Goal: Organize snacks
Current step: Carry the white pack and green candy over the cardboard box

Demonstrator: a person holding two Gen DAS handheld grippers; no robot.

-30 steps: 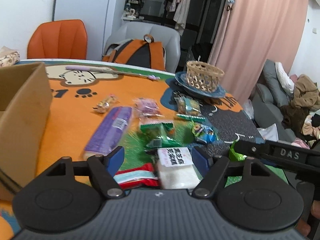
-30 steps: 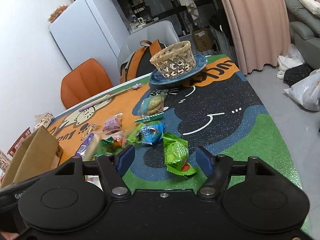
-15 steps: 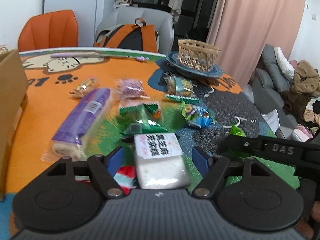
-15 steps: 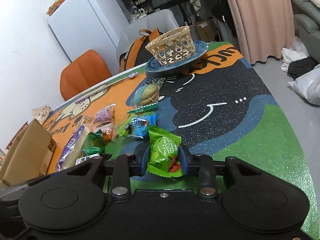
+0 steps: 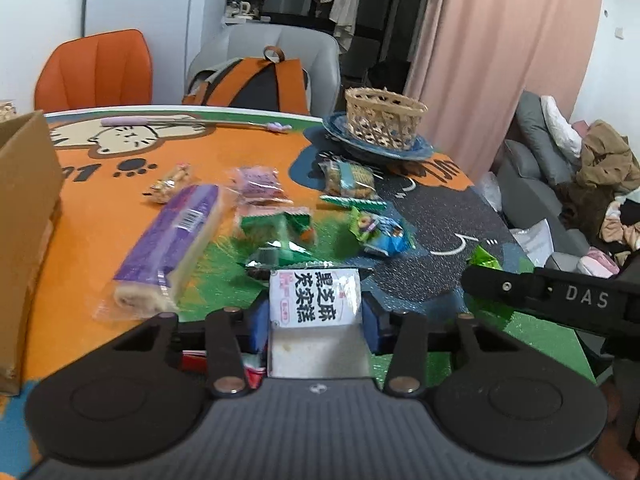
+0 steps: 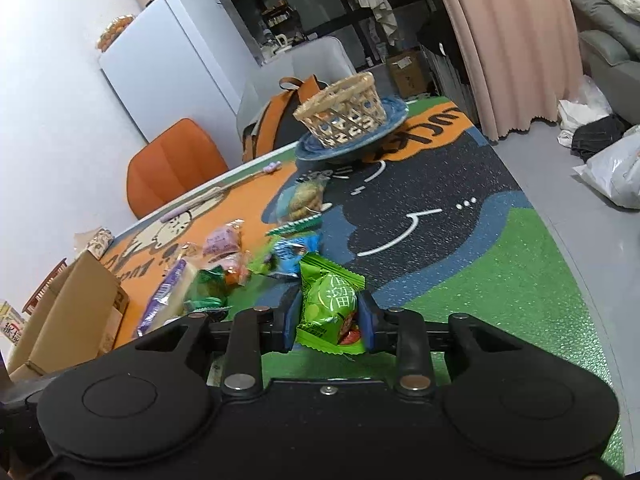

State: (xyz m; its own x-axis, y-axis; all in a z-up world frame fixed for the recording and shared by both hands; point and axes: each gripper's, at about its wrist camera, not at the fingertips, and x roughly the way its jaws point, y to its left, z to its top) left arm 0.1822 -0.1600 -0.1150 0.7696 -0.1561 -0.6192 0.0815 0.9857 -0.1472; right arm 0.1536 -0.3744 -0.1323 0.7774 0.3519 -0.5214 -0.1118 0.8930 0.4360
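left hand-held gripper newly clamped on white snack pack; right hand-held gripper still grips green packet.

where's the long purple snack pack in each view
Left wrist: the long purple snack pack lies left of centre on the orange mat area, ahead-left of the left tool.
Right wrist: its purple edge shows at lower left, beside the cardboard box.
Shared landmark: woven bamboo basket.
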